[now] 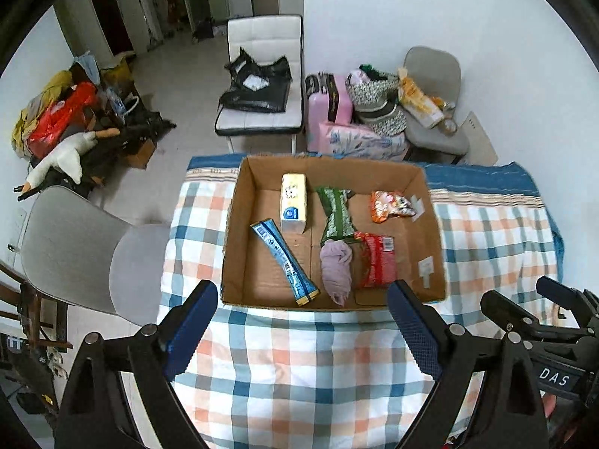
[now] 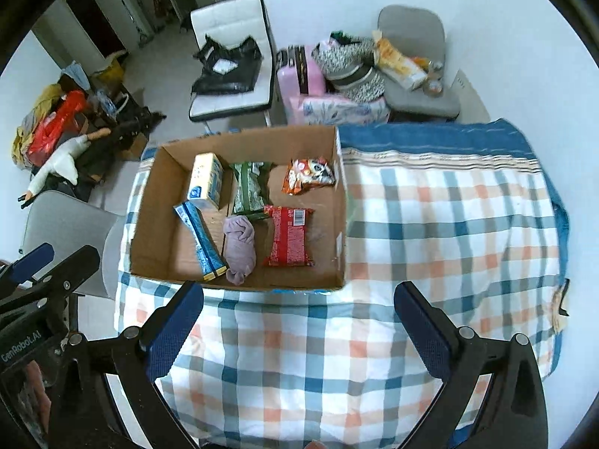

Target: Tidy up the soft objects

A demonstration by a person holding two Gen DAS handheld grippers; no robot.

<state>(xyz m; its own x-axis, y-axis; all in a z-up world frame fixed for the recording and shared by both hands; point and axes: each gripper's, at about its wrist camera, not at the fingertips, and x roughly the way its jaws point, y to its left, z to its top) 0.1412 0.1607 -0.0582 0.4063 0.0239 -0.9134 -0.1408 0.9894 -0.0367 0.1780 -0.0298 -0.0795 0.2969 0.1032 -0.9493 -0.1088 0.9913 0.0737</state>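
A shallow cardboard box [image 1: 436, 224] [image 2: 338, 202] rests on a checked cloth. Inside lie a yellow tissue pack [image 1: 294, 202] [image 2: 206, 181], a blue tube pack [image 1: 284, 260] [image 2: 200, 239], a green packet [image 1: 335, 211] [image 2: 249, 187], a rolled lilac cloth [image 1: 337, 265] [image 2: 239, 247], a red packet [image 1: 376, 262] [image 2: 290, 235] and an orange snack bag [image 1: 391, 205] [image 2: 309, 176]. My left gripper [image 1: 303, 321] hangs open above the box's near edge, nothing between its fingers. My right gripper [image 2: 299, 321] is open over the cloth, to the right of the left one [image 2: 33, 262].
The checked cloth [image 1: 299, 374] [image 2: 449, 224] covers the surface right of the box. A grey chair [image 1: 75, 247] stands at the left. Behind are a white chair with a black bag [image 1: 262, 86], a pink suitcase [image 1: 329, 101], another loaded chair [image 1: 430, 104] and floor clutter [image 1: 63, 119].
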